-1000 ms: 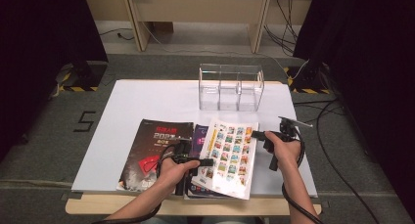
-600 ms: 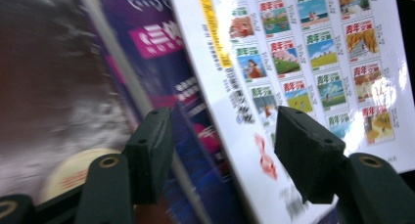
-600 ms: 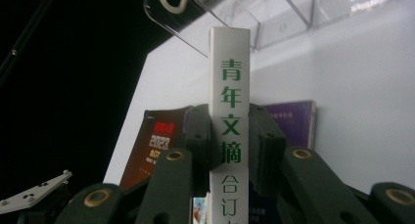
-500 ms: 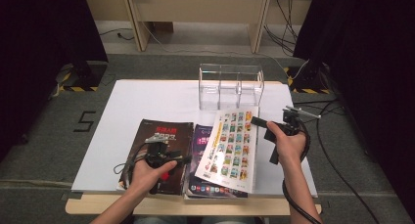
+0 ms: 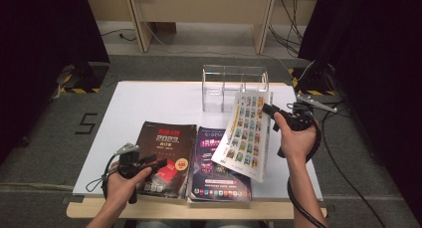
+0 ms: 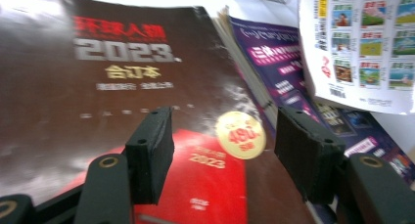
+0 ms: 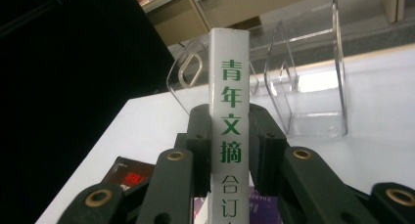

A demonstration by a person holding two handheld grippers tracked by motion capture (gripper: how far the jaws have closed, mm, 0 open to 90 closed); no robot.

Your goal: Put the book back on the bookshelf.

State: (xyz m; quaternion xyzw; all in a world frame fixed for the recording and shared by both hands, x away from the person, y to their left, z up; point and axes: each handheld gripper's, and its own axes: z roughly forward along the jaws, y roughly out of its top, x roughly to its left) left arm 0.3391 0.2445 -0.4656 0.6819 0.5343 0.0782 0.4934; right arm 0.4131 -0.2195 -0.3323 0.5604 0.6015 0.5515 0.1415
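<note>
Our right tongs [image 5: 268,110] grip a thick white book [image 5: 246,135] by its spine, both pads pressed flat against it. In the right gripper view the spine [image 7: 229,136] stands upright between the jaws, white with green Chinese characters running down it. In the high view the book's cover shows a grid of small colourful pictures on a pale ground, with a yellow strip along one side. The book is lifted off the tabletop [image 5: 164,101] and hangs tilted over the right half, its lower corner above the purple magazine [image 5: 219,163] and its top edge just in front of the clear rack [image 5: 234,83], which stands near the far edge.

Our left tongs [image 5: 161,163] have just been opening and now stand wide with nothing between the pads. They sit low over the dark magazine [image 5: 166,151] at the near edge, left of the purple one; the two lie side by side, touching. In the left gripper view the dark cover [image 6: 122,77] carries "2023" in grey, red characters above, and a round gold sticker [image 6: 241,134] on a red patch.
</note>
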